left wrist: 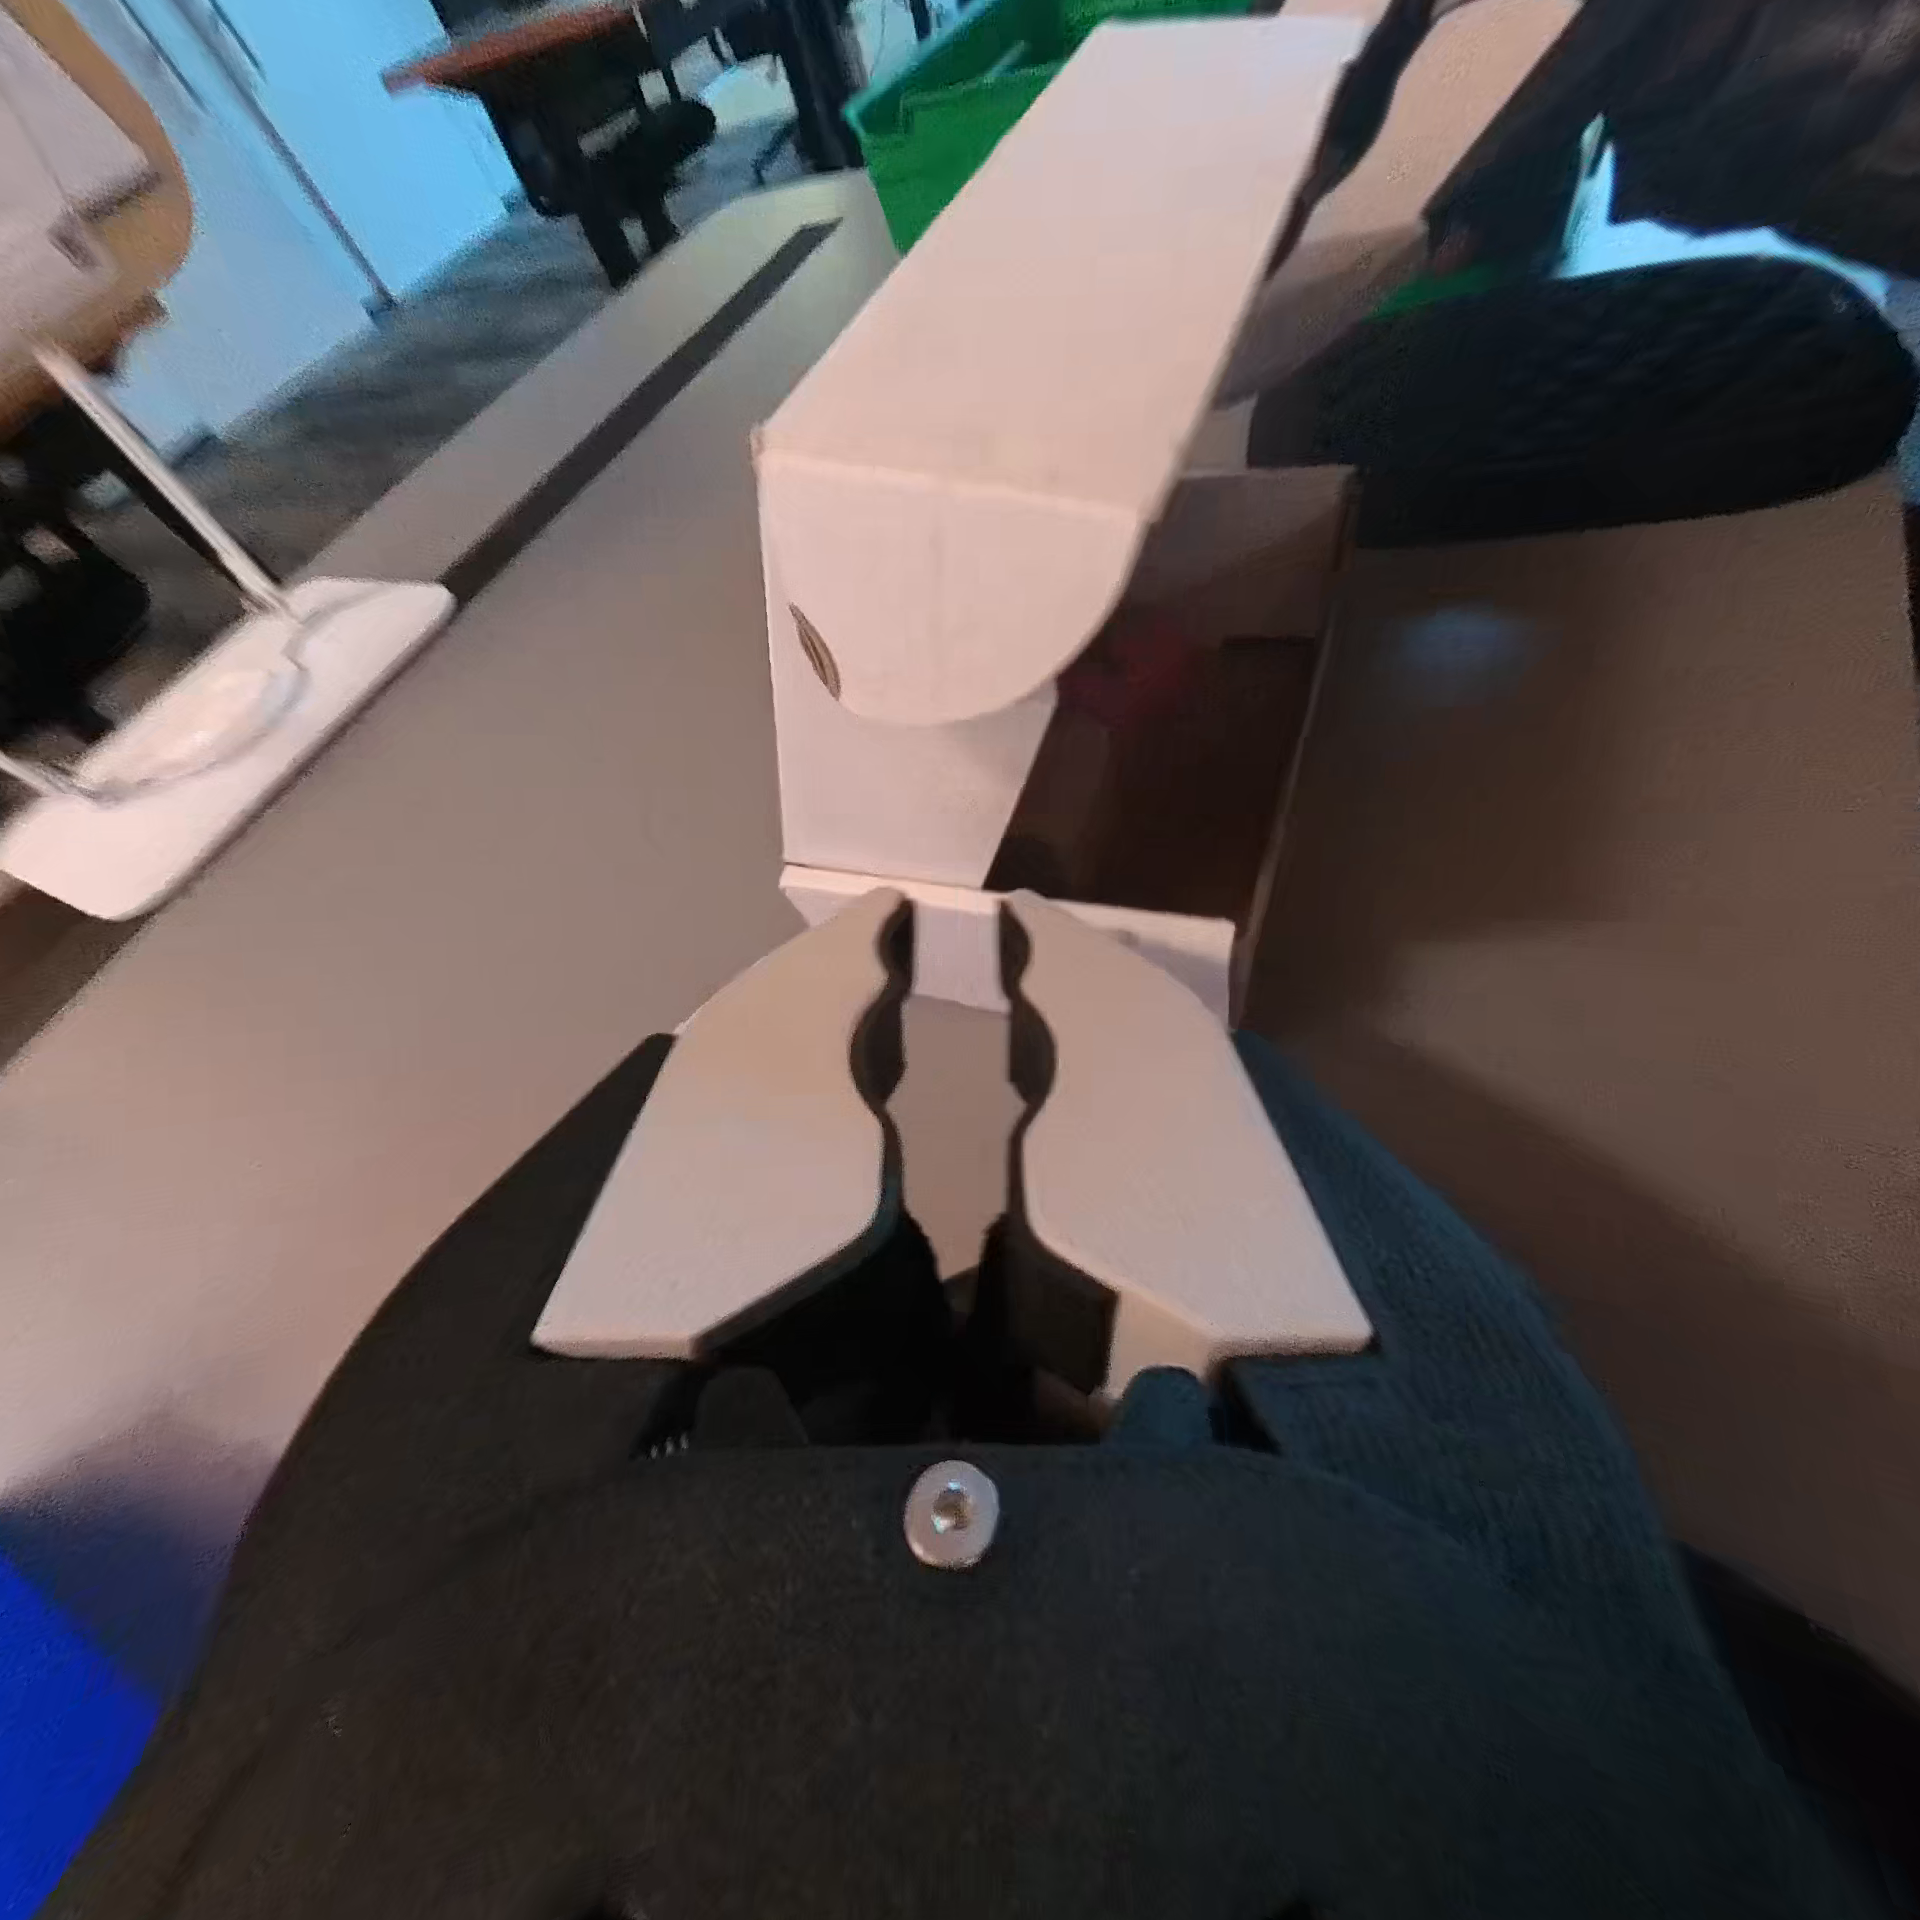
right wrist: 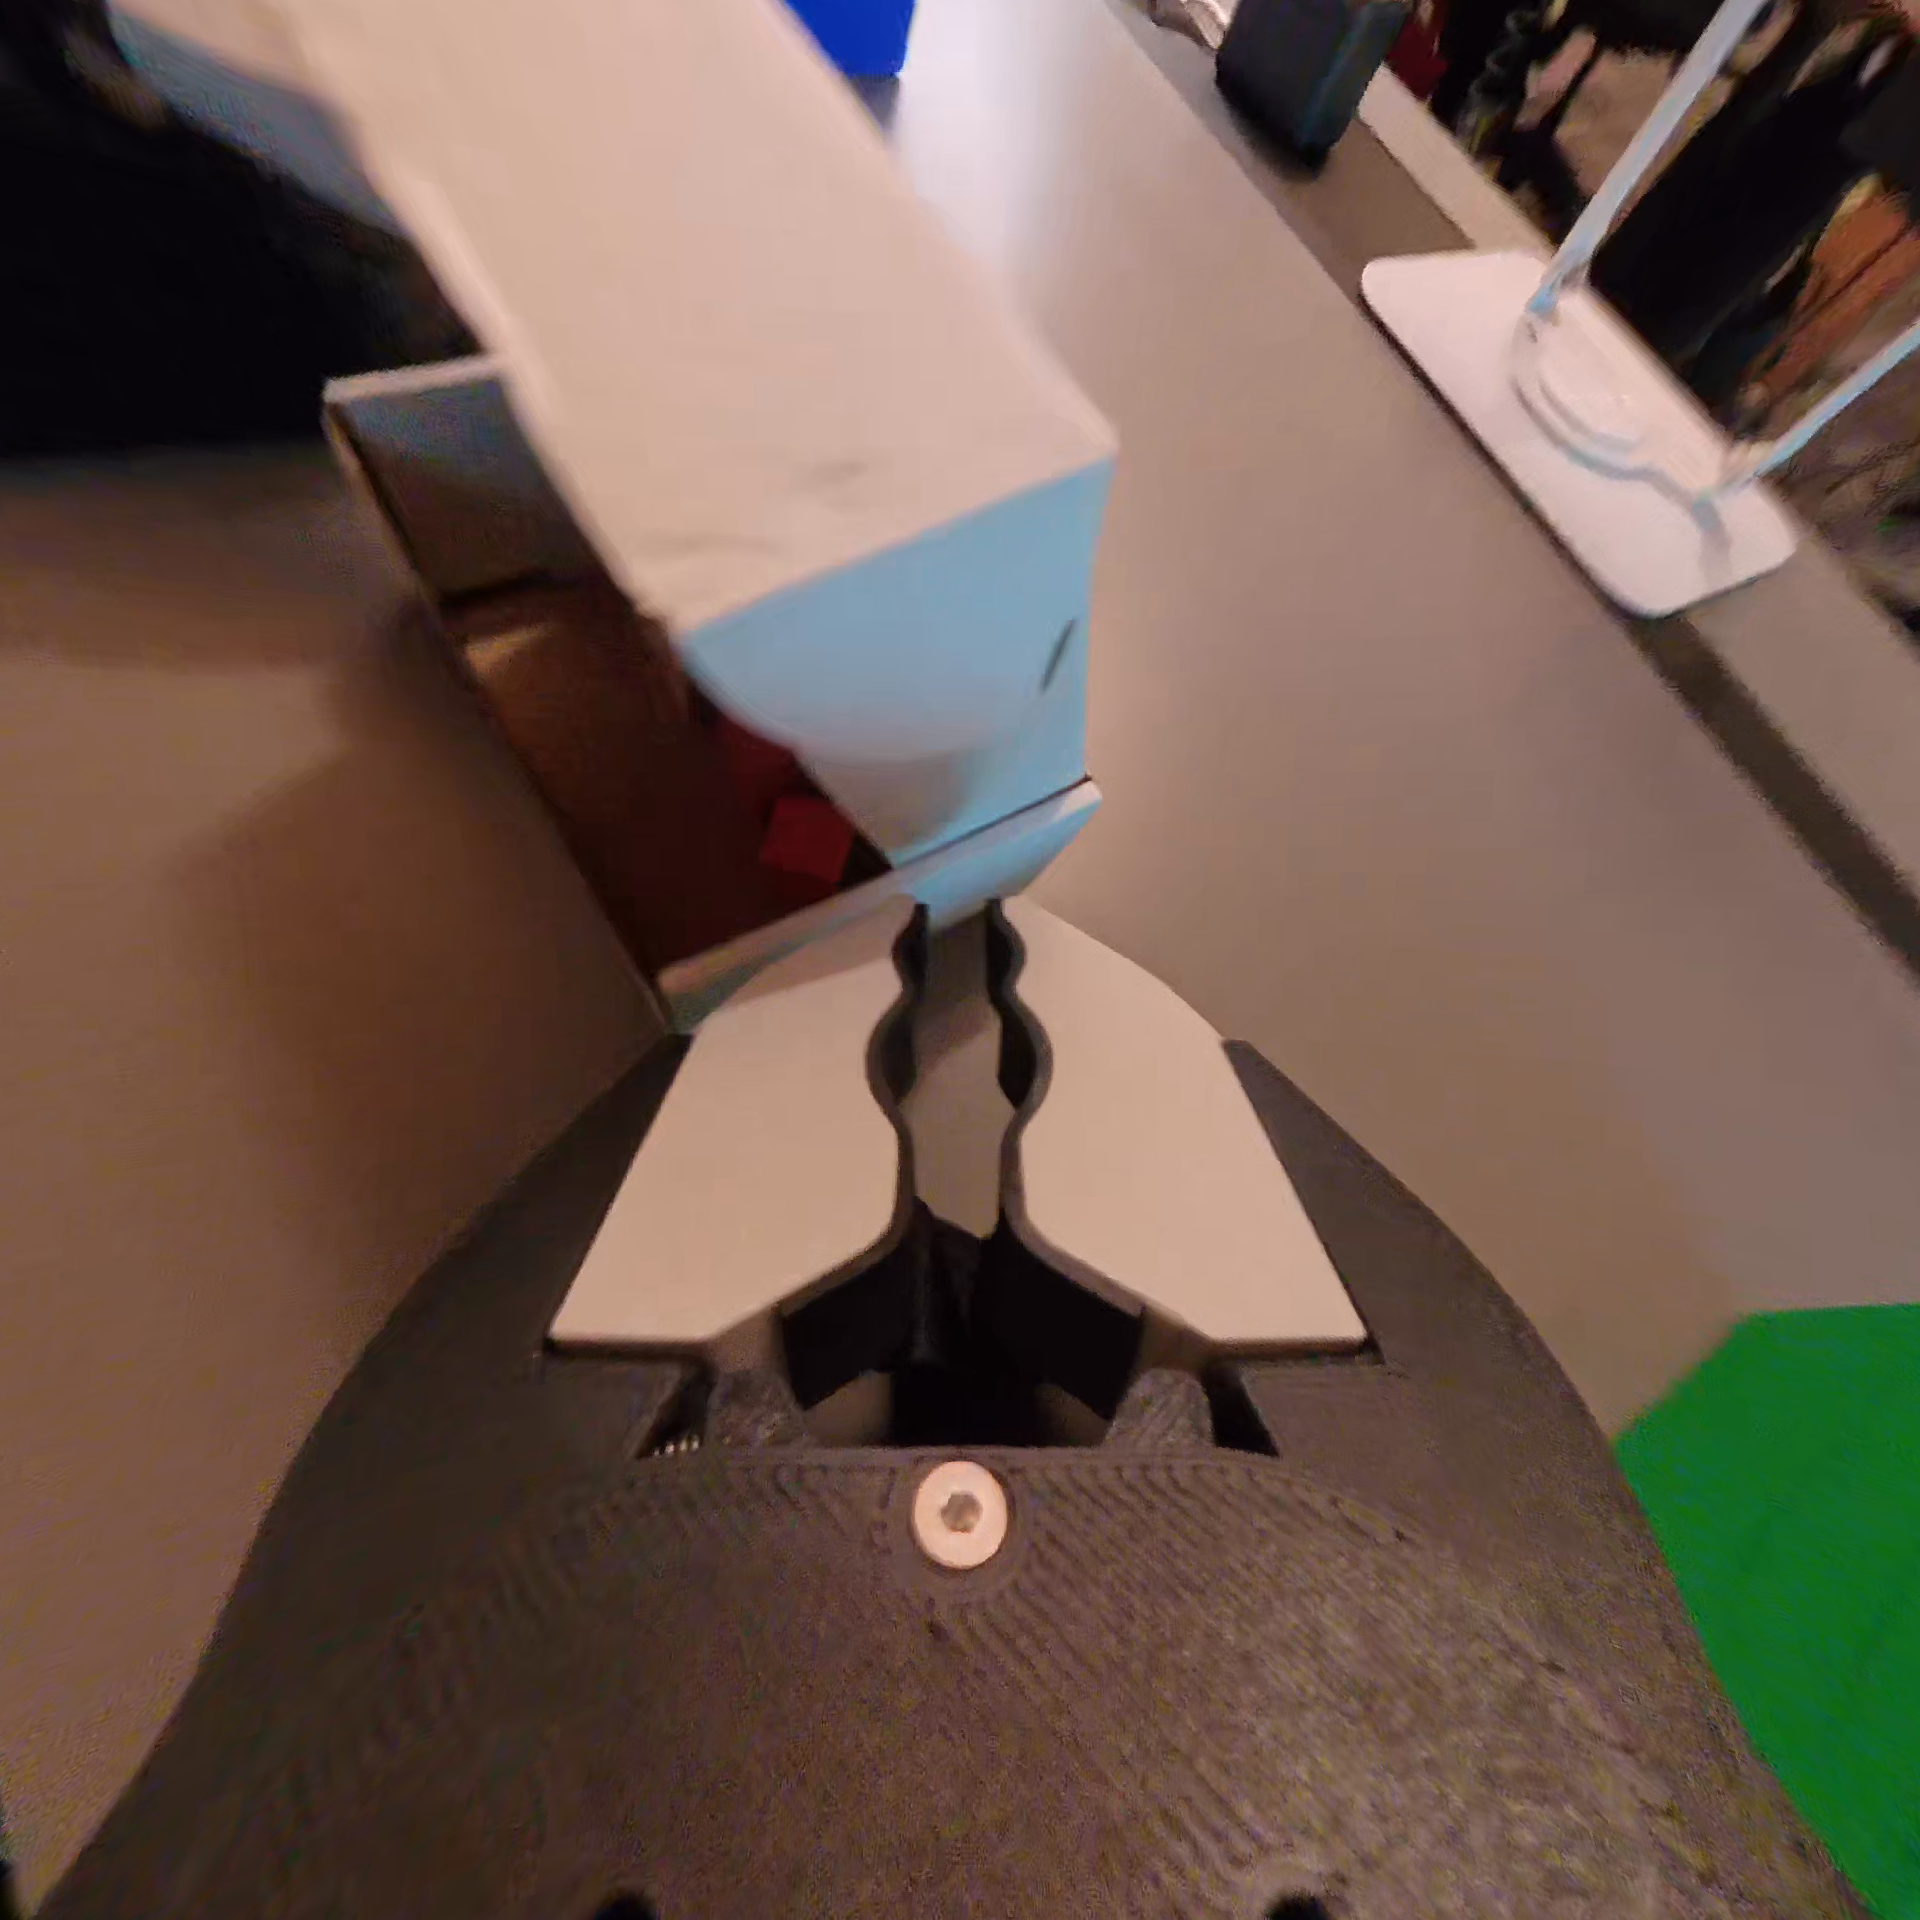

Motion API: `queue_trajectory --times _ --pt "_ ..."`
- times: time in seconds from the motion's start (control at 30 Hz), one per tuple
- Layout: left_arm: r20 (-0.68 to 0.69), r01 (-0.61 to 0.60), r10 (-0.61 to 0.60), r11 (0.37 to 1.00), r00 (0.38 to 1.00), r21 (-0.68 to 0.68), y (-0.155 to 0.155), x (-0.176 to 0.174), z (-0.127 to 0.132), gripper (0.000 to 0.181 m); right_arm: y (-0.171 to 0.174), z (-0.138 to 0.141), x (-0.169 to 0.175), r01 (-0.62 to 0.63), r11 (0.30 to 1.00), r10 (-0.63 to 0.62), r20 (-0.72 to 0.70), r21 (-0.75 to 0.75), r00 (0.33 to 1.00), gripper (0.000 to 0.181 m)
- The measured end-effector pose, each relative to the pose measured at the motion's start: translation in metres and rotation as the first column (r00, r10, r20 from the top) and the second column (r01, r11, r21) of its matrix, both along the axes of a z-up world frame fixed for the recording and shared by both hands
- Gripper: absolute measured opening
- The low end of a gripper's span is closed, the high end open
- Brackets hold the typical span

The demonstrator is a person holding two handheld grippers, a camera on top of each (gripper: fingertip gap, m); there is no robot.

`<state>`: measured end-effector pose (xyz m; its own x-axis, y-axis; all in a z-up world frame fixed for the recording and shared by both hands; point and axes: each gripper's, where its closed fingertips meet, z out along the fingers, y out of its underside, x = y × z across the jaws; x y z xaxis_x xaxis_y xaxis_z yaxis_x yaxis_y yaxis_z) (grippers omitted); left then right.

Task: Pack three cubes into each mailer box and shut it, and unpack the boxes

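Left tongs (left wrist: 956, 940): narrow, a slim gap between the fingers, tips at the white front flap (left wrist: 951, 961) of the mailer box (left wrist: 883, 748); whether they pinch the flap cannot be told. Right tongs (right wrist: 961, 925): likewise narrow, tips at the box (right wrist: 883, 499) corner, on the lower front edge (right wrist: 997, 857); contact cannot be told.

The box stands on the bench (left wrist: 499, 883), partly open. Its white lid (left wrist: 1049, 312) slopes over the cavity, and a rounded side tab (left wrist: 966, 603) hangs down at the near end. The brown inner wall (left wrist: 1288, 686) is exposed on one side. In the right wrist view, red cubes (right wrist: 800, 831) lie inside, under the lid's edge, just behind the front wall; their number cannot be told.

Open room: bare bench (right wrist: 1351, 831) lies beside the box toward the stand, with a dark seam (left wrist: 644, 395) running along the surface. Obstacles: a white stand base (left wrist: 239, 727) with metal rod is apart from the box near the bench edge; a green bin (left wrist: 935, 125) sits beyond the lid; a dark sleeve (left wrist: 1621, 384) lies close behind the box.
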<state>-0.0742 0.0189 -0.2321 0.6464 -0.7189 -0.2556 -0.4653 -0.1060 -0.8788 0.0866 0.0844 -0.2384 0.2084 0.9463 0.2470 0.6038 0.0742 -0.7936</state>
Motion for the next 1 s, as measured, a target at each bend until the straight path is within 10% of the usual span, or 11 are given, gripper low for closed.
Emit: queue_trajectory --times 0.03,0.23,0.53,1.0 --pt "-0.018 -0.009 0.01 0.998 1.0 0.064 -0.004 -0.005 0.004 0.03 -0.003 0.002 0.006 -0.034 0.996 0.032 0.018 0.082 0.999 0.02" --pt "-0.12 0.009 0.062 0.855 0.991 0.518 -0.015 0.005 0.057 0.057 -0.023 0.069 0.007 -0.036 0.718 0.097 -0.049 0.695 0.994 0.047" --pt "-0.271 0.122 0.039 0.825 0.962 0.552 -0.002 0.023 0.061 0.025 -0.03 0.069 -0.011 -0.162 0.636 0.181 0.058 0.754 0.982 0.019" --pt "-0.042 0.151 -0.148 0.985 0.988 0.082 -0.038 0.026 0.061 0.011 -0.067 0.074 -0.007 -0.297 0.905 0.331 -0.067 0.304 0.941 0.011"
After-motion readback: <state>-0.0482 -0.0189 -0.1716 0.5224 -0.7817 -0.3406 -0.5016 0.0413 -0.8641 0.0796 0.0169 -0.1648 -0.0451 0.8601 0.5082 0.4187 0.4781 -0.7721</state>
